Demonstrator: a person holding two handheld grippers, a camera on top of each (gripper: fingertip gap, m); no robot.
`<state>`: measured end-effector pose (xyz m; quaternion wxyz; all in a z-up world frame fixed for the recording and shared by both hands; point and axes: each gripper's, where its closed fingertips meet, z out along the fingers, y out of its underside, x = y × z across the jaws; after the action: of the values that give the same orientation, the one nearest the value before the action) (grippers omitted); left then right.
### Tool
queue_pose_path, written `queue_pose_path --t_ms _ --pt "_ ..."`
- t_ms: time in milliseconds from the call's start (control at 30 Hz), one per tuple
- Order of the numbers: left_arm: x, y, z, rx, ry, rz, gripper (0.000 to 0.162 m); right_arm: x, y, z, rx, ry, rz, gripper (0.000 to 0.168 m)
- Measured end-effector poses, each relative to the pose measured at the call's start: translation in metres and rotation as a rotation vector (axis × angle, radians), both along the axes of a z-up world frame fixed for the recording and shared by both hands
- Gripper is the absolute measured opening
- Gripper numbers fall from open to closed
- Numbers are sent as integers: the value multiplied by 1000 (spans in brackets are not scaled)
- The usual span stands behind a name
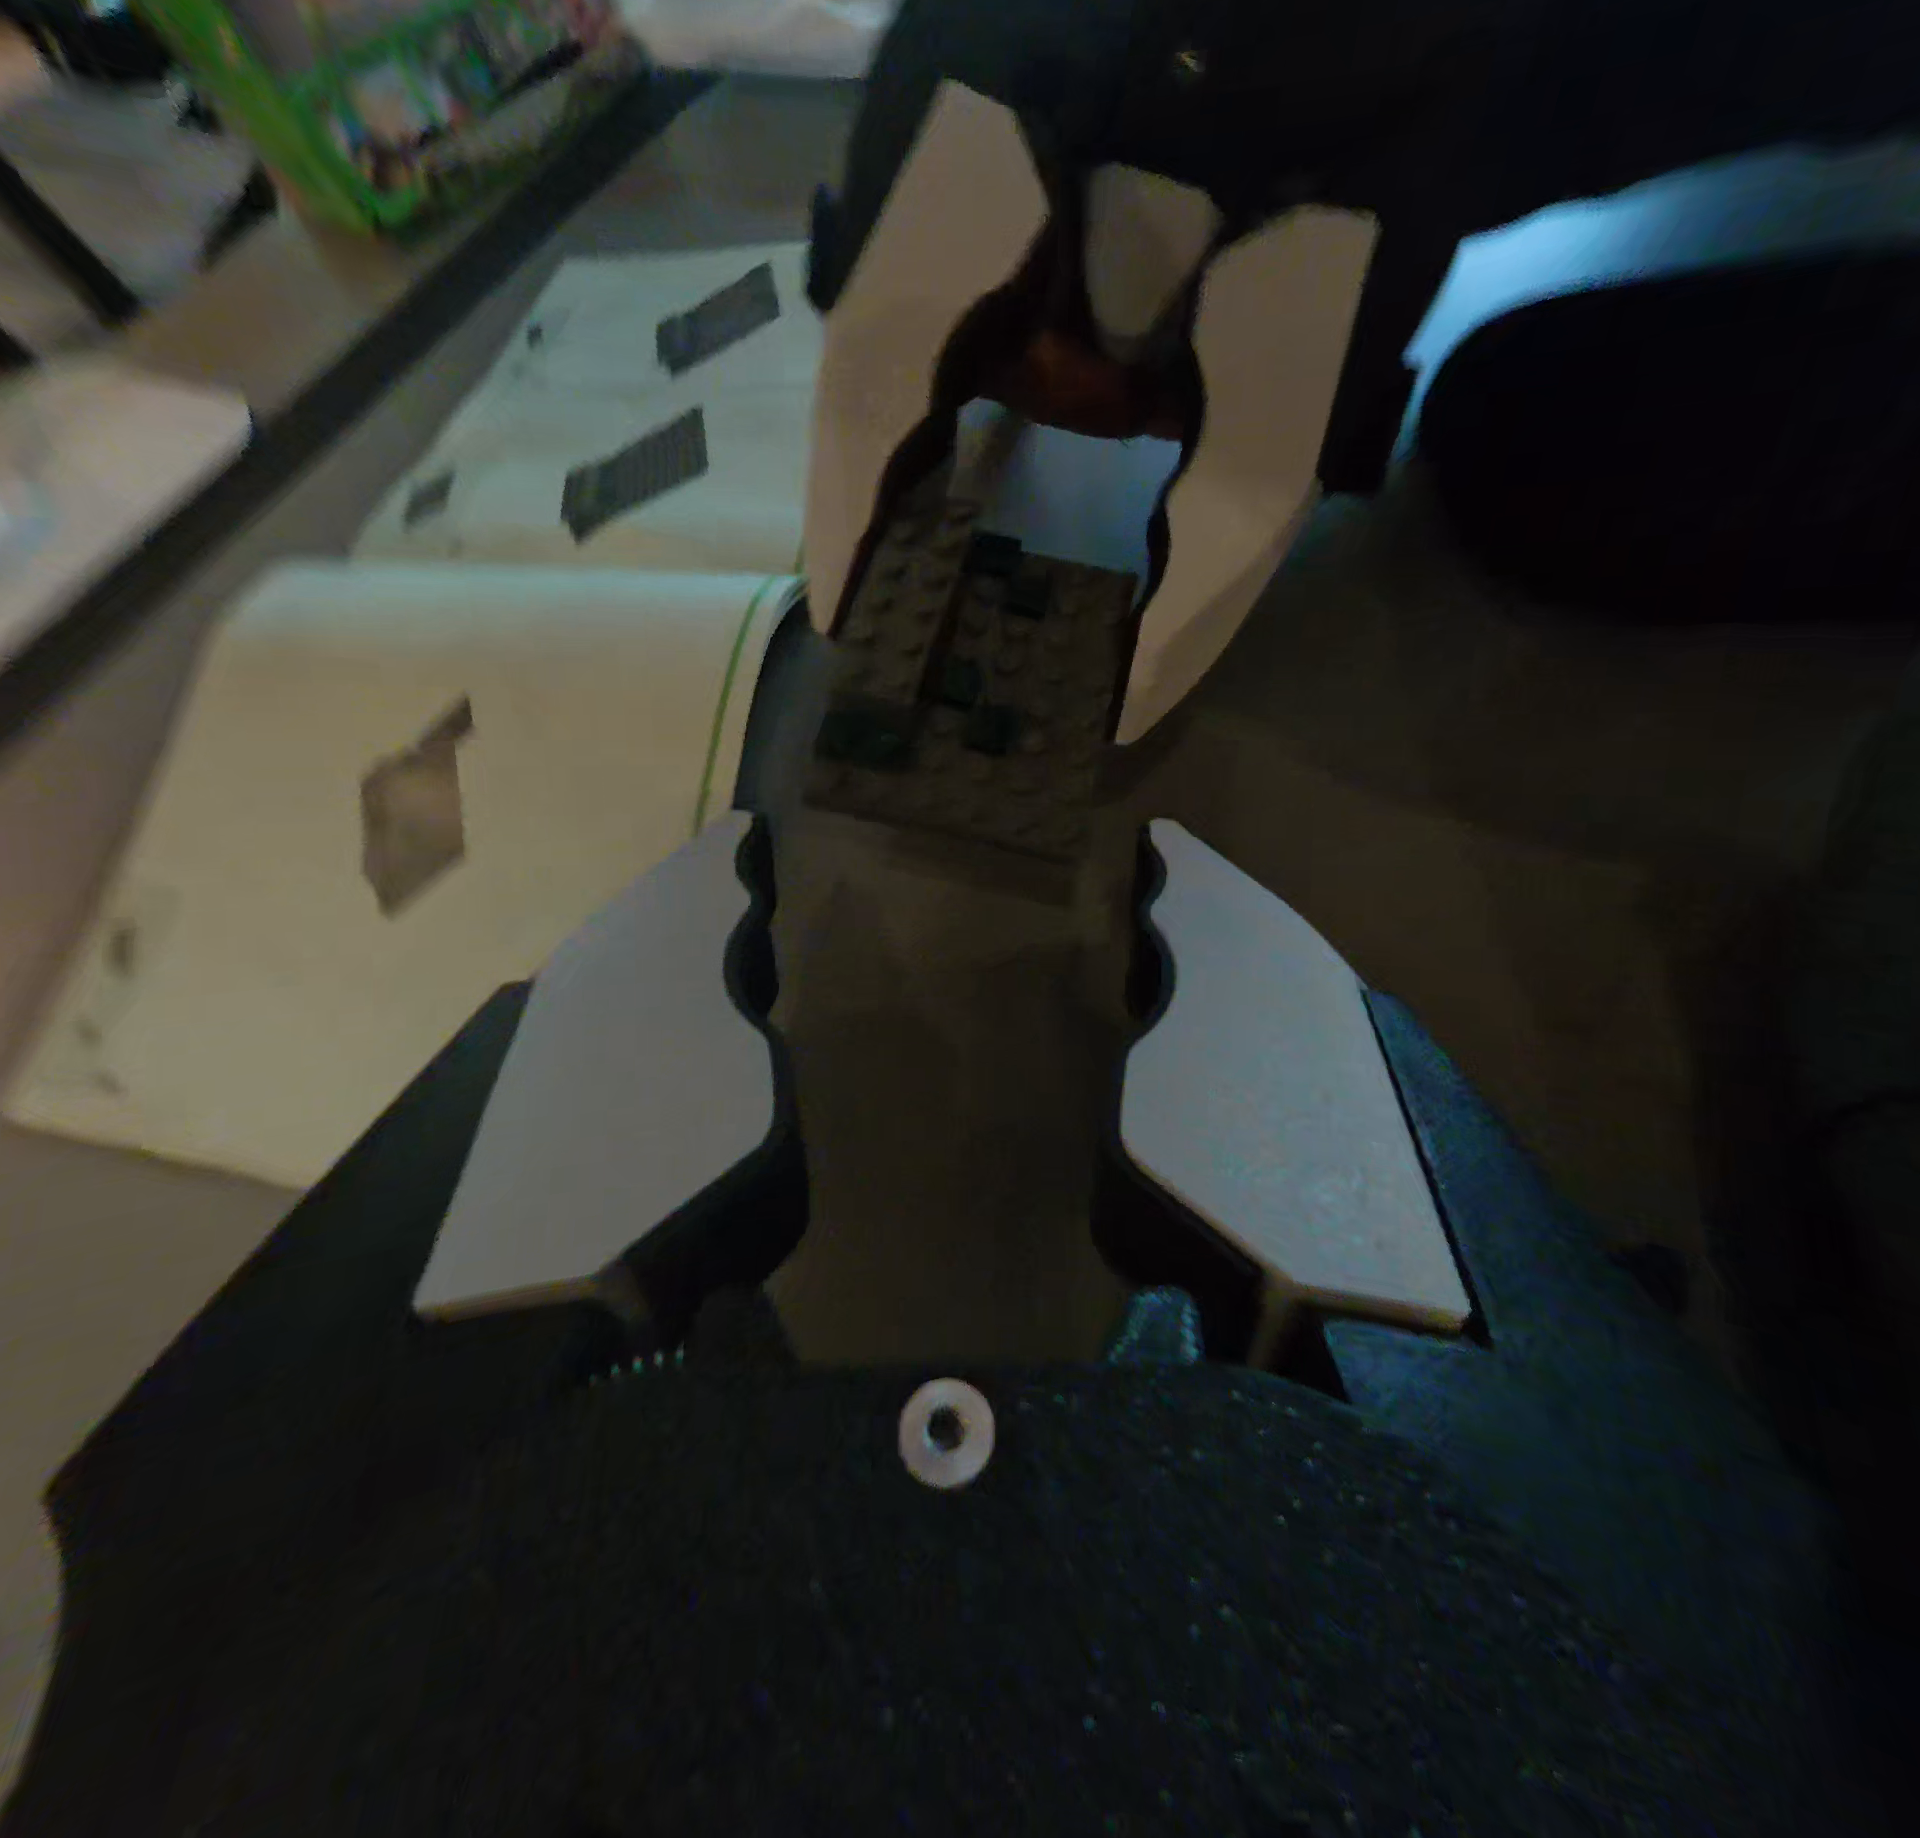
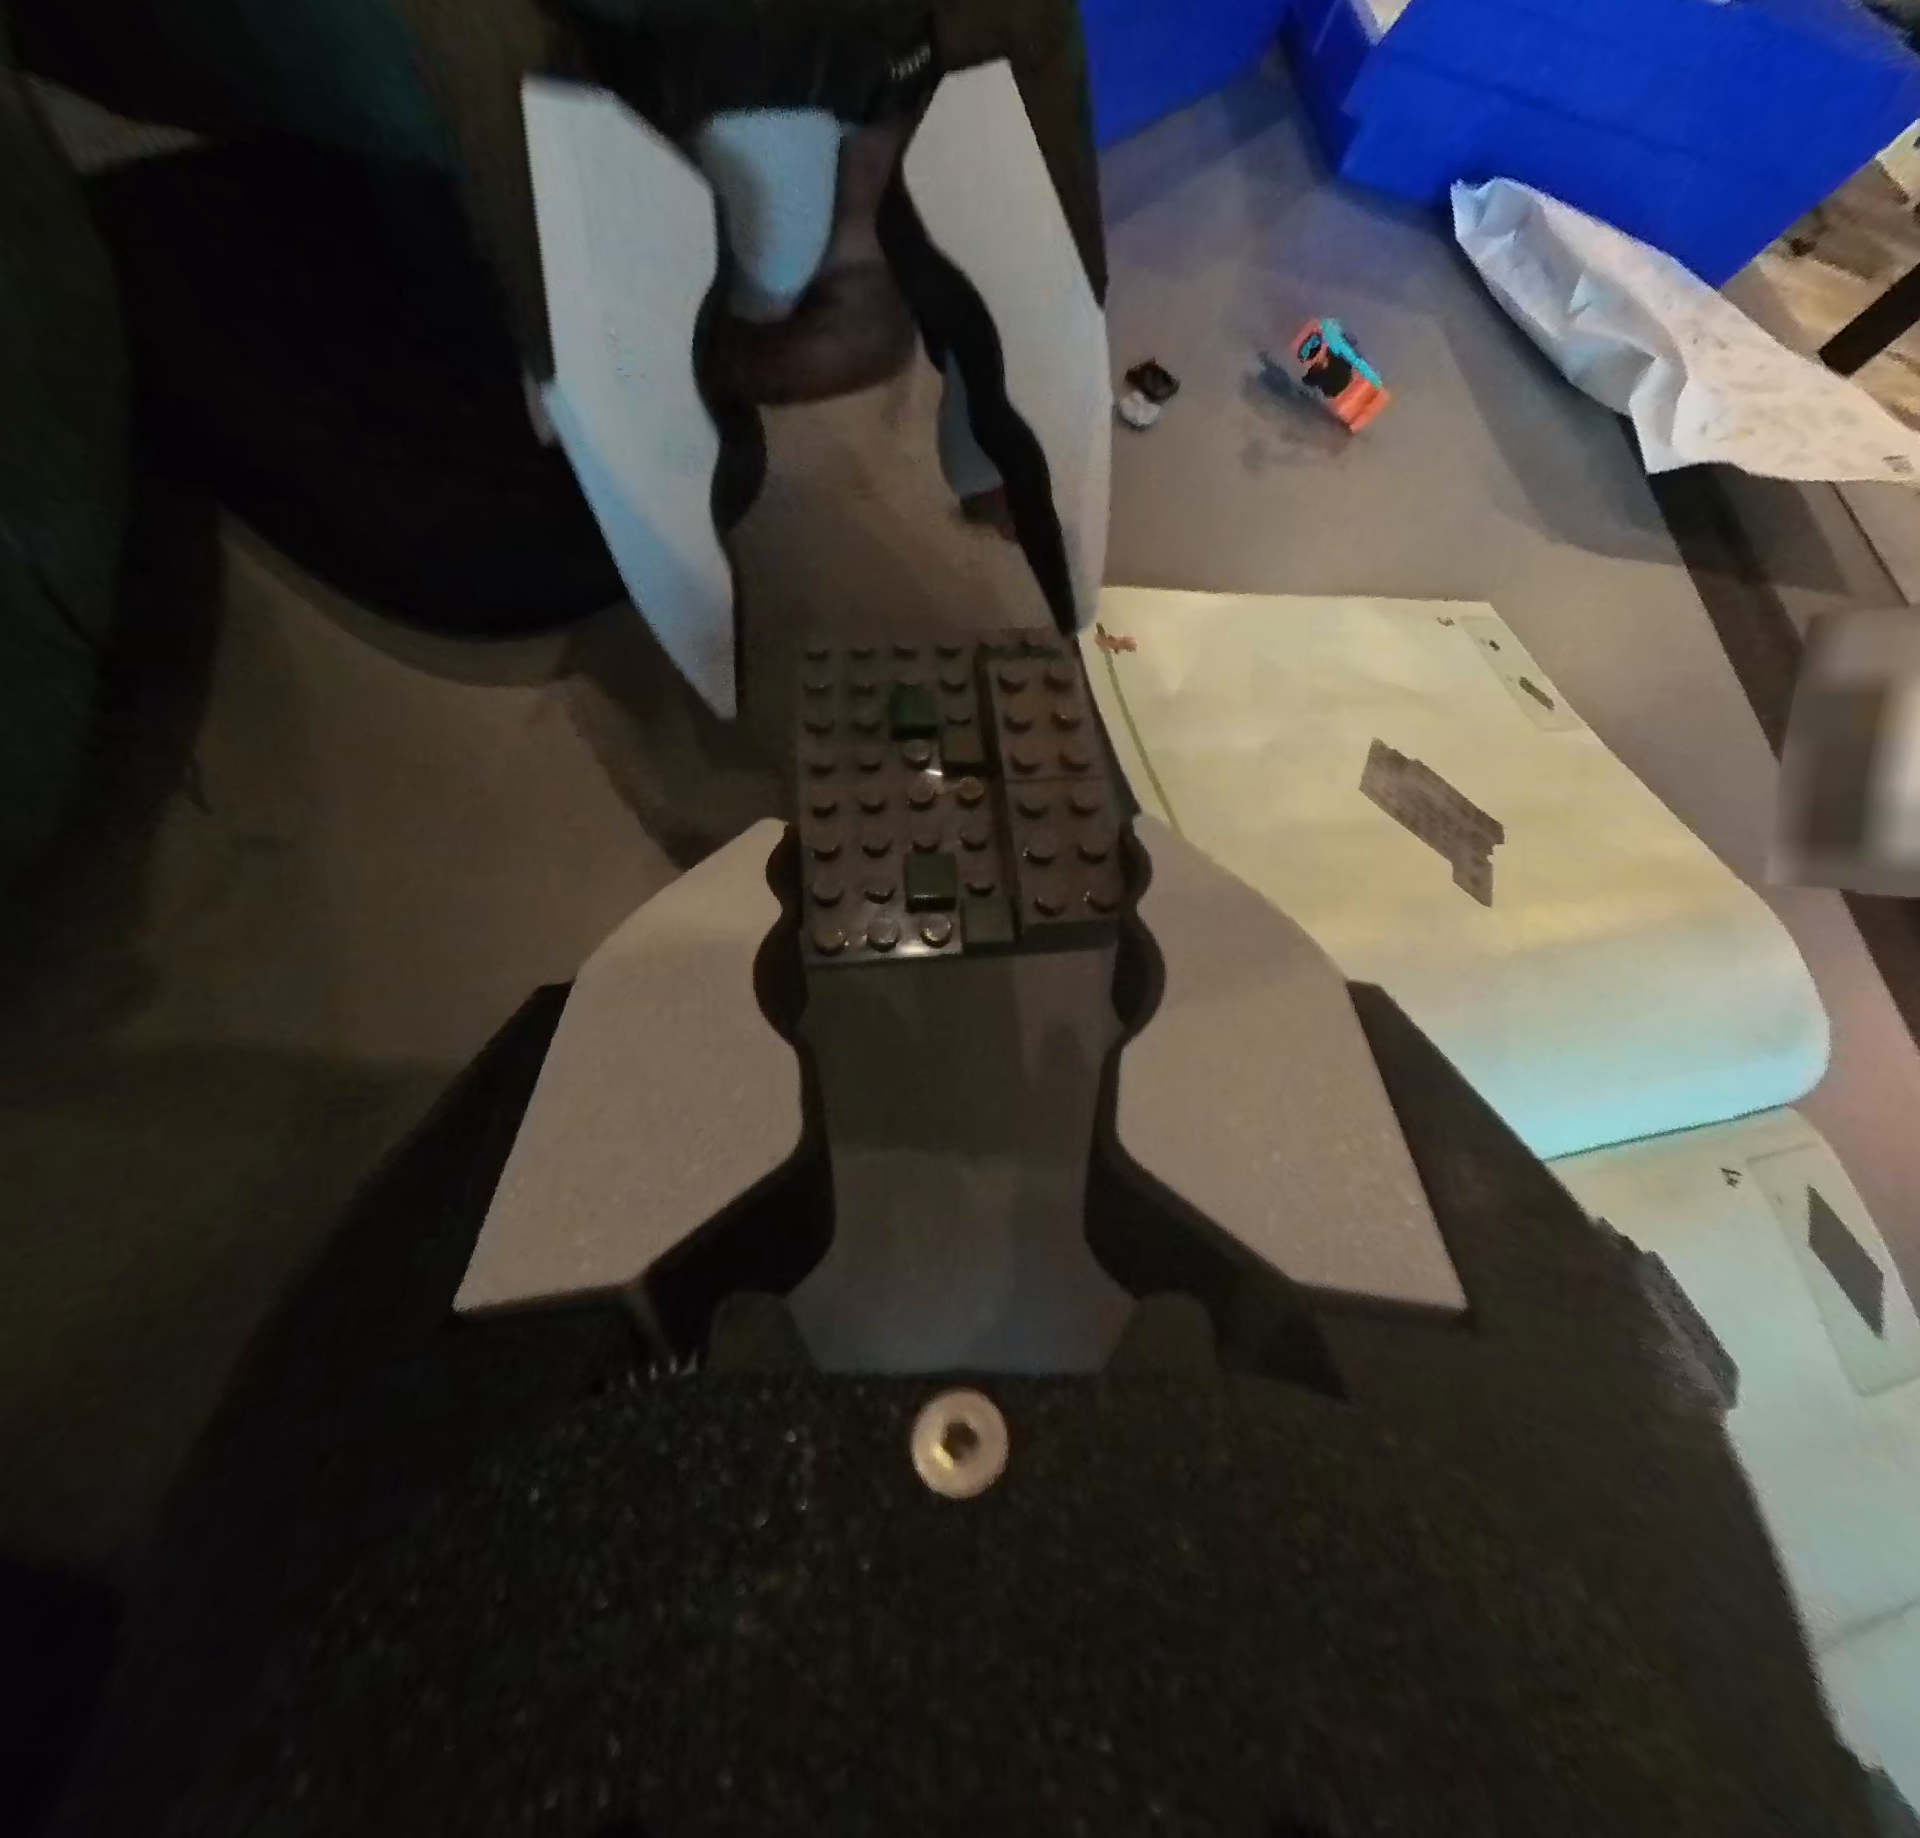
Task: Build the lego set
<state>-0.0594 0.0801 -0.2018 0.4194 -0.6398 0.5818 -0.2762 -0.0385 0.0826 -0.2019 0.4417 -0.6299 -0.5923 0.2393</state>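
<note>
A grey bench (image 2: 1299,521) carries an open instruction booklet (image 2: 1455,853) near its middle. Farther back lie a small orange and teal lego piece (image 2: 1340,375), crumpled white paper (image 2: 1662,334) and blue bins (image 2: 1610,95) along the far edge.

my left gripper (image 1: 945,853): a black, grainy printed body with one silver screw (image 1: 945,1431) set centrally; just beyond that screw, two pale grey fingers (image 1: 613,1102) with wavy black inner edges, and fine gear teeth to the screw's left. my right gripper (image 2: 961,858): the same black textured body, a silver screw (image 2: 958,1433) at its centre, and beyond it two light grey fingers (image 2: 655,1092) with scalloped black inner rims.
</note>
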Motion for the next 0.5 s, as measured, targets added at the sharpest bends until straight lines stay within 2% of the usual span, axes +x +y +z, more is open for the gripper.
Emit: queue_pose_path --t_ms 100,167,433,500 --pt "5 -2 4 83 12 -44 64 -2 -5 5 -15 17 9 57" --pt "8 -4 9 105 -11 -63 55 -3 -8 9 -15 28 14 57" --pt "7 -12 19 187 -88 -107 53 -4 -19 21 -23 69 25 57" --pt "5 -15 23 206 -113 -114 53 -4 -21 31 -51 111 25 63"
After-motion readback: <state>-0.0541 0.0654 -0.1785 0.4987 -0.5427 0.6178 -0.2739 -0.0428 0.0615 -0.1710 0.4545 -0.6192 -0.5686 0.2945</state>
